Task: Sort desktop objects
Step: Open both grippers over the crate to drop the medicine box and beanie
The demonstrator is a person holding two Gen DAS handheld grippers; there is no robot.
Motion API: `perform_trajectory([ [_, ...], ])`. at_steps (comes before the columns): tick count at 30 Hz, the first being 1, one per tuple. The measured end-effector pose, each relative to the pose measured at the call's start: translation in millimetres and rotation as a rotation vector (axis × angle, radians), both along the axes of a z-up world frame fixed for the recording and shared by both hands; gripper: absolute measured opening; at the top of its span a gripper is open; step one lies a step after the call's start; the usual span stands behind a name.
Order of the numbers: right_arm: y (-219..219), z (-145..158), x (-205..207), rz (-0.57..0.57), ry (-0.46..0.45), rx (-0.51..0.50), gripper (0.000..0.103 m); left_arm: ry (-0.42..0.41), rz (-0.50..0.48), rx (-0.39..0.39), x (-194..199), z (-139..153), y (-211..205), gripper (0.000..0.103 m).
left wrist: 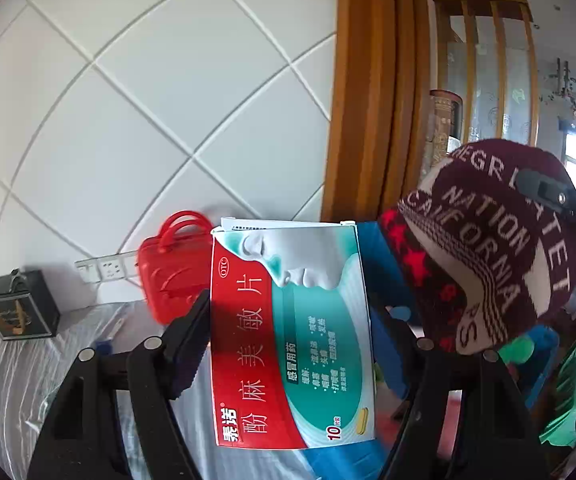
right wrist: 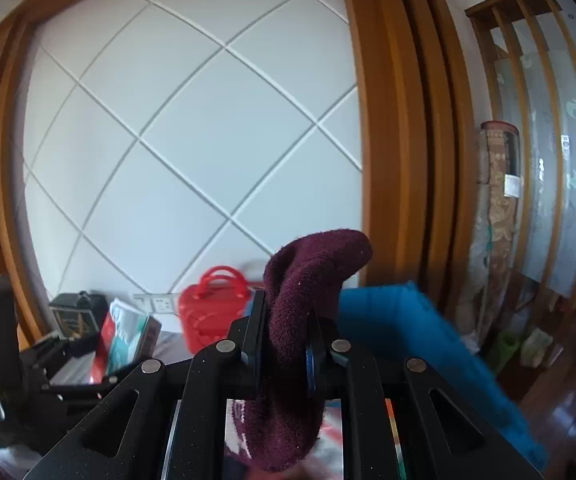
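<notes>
My left gripper (left wrist: 288, 344) is shut on a red, white and teal medicine box (left wrist: 288, 340), held upright with a pad on each long side. The same box (right wrist: 123, 336) shows at the lower left of the right wrist view. My right gripper (right wrist: 283, 344) is shut on a maroon knit hat (right wrist: 300, 300), whose cloth bulges above and hangs below the jaws. In the left wrist view the hat (left wrist: 488, 248) shows white lettering and red stars, with one of the right gripper's black fingers (left wrist: 544, 190) on it.
A red plastic case with handles (left wrist: 171, 268) (right wrist: 215, 308) stands at the wall by a socket strip (left wrist: 103, 268). A blue bin (right wrist: 408, 332) is to its right. A black box (left wrist: 19, 304) sits at the far left on the plastic-covered table (left wrist: 7, 380).
</notes>
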State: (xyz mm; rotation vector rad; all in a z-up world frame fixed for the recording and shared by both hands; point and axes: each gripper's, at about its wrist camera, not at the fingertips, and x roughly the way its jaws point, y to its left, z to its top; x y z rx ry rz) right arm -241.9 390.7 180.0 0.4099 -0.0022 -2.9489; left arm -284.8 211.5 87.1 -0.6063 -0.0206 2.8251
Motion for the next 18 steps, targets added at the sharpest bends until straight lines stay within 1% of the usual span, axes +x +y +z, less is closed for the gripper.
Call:
perform_trajectory([
  [2, 28.0, 0.1, -8.6, -0.008, -0.009, 0.018, 0.015, -0.016, -0.004, -0.016, -12.8, 4.8, 35.1, 0.072],
  [5, 65.7, -4.6, -25.5, -0.023, -0.03, 0.024, 0.015, -0.082, -0.022, -0.033, -29.8, 3.8, 80.1, 0.073],
  [9, 102.3, -18.0, -51.1, -0.033, -0.078, 0.014, 0.015, -0.174, -0.023, -0.089, -50.3, -12.2, 125.5, 0.073],
  [13, 124.2, -47.8, -78.2, -0.002, -0.18, -0.016, 0.015, -0.232, -0.011, -0.135, -61.0, -27.7, 151.3, 0.073],
  [15, 129.8, -66.4, -90.0, 0.01, -0.242, -0.025, 0.016, -0.257, -0.007, -0.145, -64.2, -34.3, 160.2, 0.073],
  [18, 131.2, -86.2, -100.9, 0.022, -0.31, -0.023, 0.018, -0.275, 0.001, -0.154, -67.4, -39.8, 165.3, 0.073],
])
